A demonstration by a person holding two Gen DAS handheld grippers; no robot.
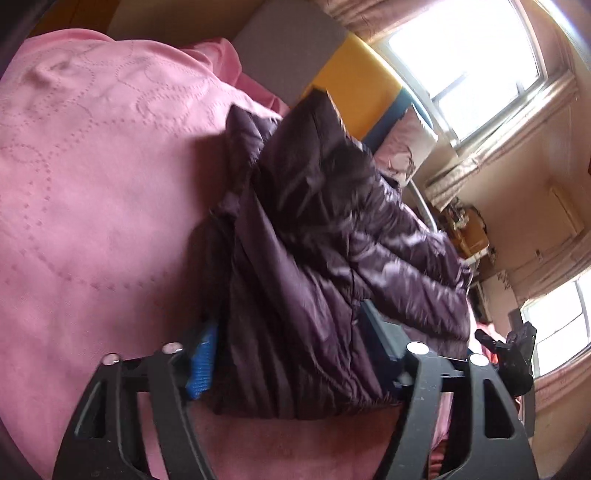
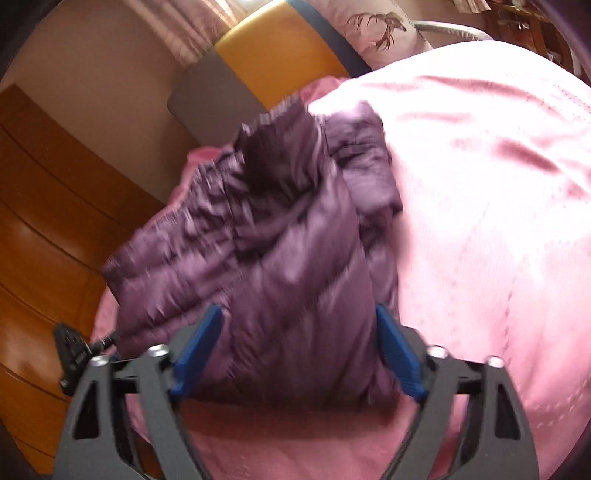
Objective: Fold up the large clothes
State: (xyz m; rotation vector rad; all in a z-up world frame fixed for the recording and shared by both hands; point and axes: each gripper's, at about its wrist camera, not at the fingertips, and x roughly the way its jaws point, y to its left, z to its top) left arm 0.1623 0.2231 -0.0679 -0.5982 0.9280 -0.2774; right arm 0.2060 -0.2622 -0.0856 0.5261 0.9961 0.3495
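Lying bunched on the pink bedspread [image 1: 92, 177], the purple puffer jacket [image 1: 314, 258] looks light, puffy and slick, so you should pinch a seam or hem edge rather than the quilted bulk. Your left gripper [image 1: 291, 347] and right gripper [image 2: 299, 354] each straddle its near edge. Whether the pads press it, I cannot tell.

The jacket [image 1: 332, 258] lies on the bedspread [image 1: 92, 184], its near edge between the fingers of each gripper. Beyond it stands the headboard [image 2: 280, 51], with a pillow [image 2: 373, 33] against it; a window [image 1: 461, 66] lies farther off.
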